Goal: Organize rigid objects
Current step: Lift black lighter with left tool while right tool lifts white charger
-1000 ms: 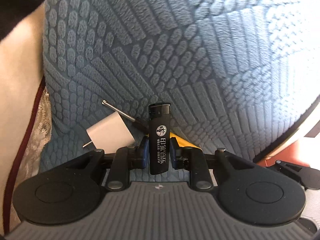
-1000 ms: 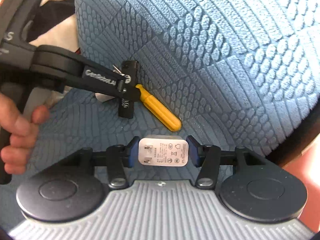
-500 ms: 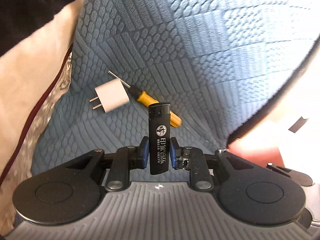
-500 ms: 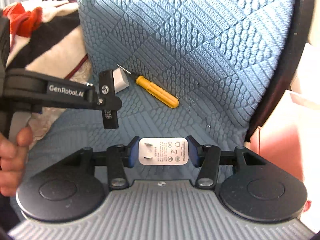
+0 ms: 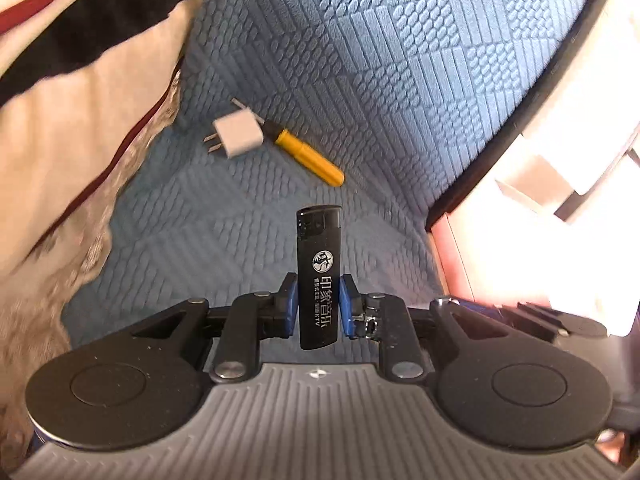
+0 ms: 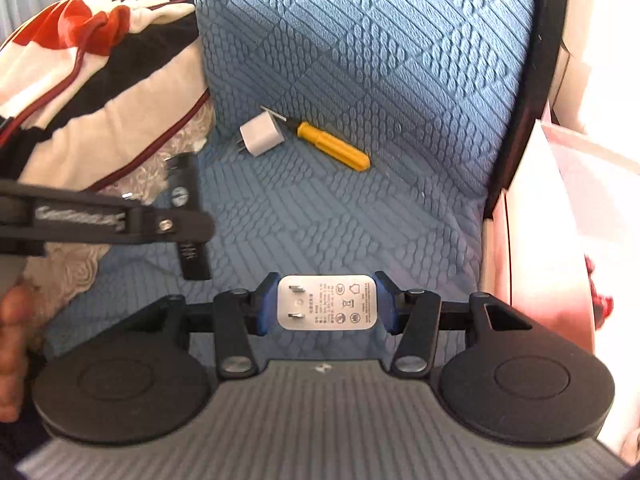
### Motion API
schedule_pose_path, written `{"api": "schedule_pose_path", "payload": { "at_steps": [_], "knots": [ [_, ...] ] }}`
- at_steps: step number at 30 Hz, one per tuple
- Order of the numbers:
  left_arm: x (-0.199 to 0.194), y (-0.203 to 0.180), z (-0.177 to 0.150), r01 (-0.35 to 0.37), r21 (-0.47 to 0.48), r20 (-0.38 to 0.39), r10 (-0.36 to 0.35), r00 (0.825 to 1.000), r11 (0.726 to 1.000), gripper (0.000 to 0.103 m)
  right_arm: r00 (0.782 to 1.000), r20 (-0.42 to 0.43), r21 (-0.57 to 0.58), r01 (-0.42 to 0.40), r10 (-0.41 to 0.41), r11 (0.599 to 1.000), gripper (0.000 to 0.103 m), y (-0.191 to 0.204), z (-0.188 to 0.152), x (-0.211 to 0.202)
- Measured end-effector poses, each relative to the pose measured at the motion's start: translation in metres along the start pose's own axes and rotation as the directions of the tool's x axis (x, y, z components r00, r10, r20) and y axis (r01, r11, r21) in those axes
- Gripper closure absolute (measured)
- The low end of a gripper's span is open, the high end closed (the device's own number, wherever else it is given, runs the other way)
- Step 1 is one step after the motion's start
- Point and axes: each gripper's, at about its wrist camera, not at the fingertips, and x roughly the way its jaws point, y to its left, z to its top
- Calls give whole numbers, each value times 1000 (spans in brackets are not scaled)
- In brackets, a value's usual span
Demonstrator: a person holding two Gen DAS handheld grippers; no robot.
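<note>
left claw (image 5: 318, 304) is clamped on a black lighter (image 5: 319, 276), right claw (image 6: 326, 304) is clamped on a white flat charger (image 6: 327, 303), both held up over the seat. and what a seat: a big blue textured cushion (image 5: 400, 80), a striped bundle of cloth (image 6: 100, 92) piled at its left edge. this looks like the carry step, two pieces picked and on their way out. next move, by my read, wants a drop spot for them, and none shows for certain here; only a pale, washed-out shape off the right edge, too bright to name. then it's back for the rest. lying on the cushion near the back crease: a yellow-handled screwdriver (image 6: 334, 145), its metal shaft running under a small white plug adapter (image 6: 261, 135), prongs pointing left. the lighter stands upright in the pads, white printed logo facing the left camera.
</note>
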Motion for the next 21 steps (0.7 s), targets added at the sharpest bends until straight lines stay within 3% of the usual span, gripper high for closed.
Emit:
{"api": "schedule_pose_path", "payload": {
  "at_steps": [4, 7, 11, 21],
  "knots": [
    [-11, 1, -17, -5, -13, -17, 5, 1000, 1000, 78, 1000, -3, 25, -16, 16, 1000, 50, 2, -6, -3],
    [-10, -1, -28, -70, 2, -38, 70, 997, 998, 78, 1000, -7, 22, 3, -3, 1000, 50, 6, -13, -4],
    [-1, 5, -32, -90, -38, -63, 87, 994, 995, 78, 999, -4, -3, 38, -38, 999, 50, 10, -20, -6],
    [20, 12, -33, -54, -92, -100, 45, 994, 994, 84, 998, -26, 24, 57, -56, 998, 50, 7, -37, -12]
  ]
}}
